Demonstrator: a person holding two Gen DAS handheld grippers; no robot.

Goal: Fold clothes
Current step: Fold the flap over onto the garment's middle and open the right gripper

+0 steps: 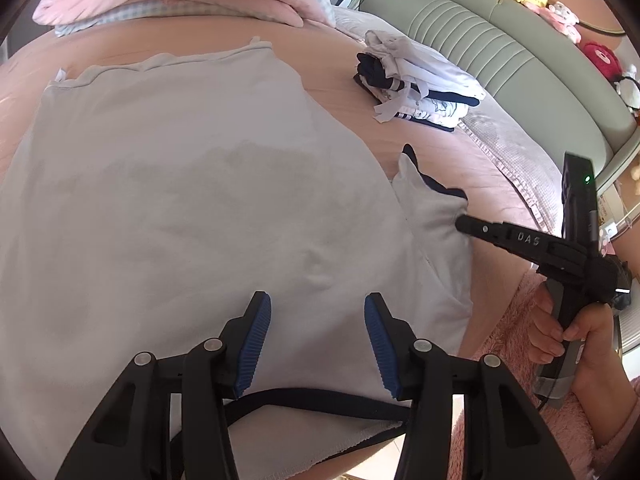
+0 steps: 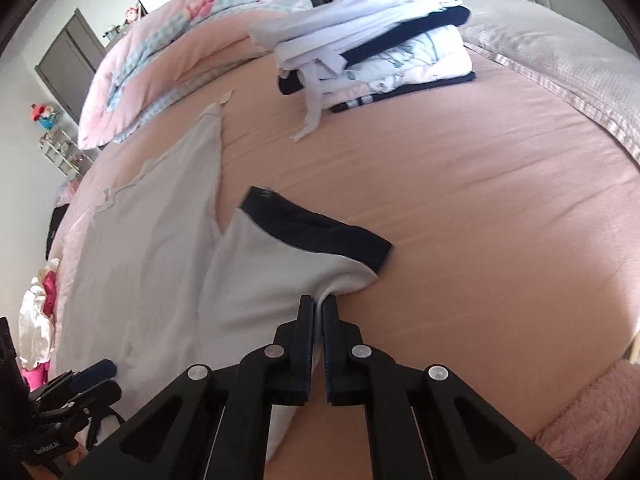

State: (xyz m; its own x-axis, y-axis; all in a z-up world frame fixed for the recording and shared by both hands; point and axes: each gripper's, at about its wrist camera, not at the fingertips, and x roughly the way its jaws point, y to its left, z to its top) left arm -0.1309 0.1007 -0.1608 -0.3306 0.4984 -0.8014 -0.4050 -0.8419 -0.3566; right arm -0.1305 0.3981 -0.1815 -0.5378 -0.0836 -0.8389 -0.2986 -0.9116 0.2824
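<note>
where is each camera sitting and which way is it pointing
Left wrist: sits on the left gripper, looking forward over its open blue-padded fingers at the pale t-shirt spread on the pink bed; the right gripper and the person's hand show at right.
Right wrist: sits on the right gripper, shut on the shirt's navy-trimmed sleeve, facing across the bed; the left gripper shows at lower left.
Shared: the t-shirt, the bed, and the folded clothes pile.

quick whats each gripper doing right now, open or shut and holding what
Left gripper: open, holding nothing, poised over the white t-shirt near its collar.
Right gripper: shut on the t-shirt's sleeve.
</note>
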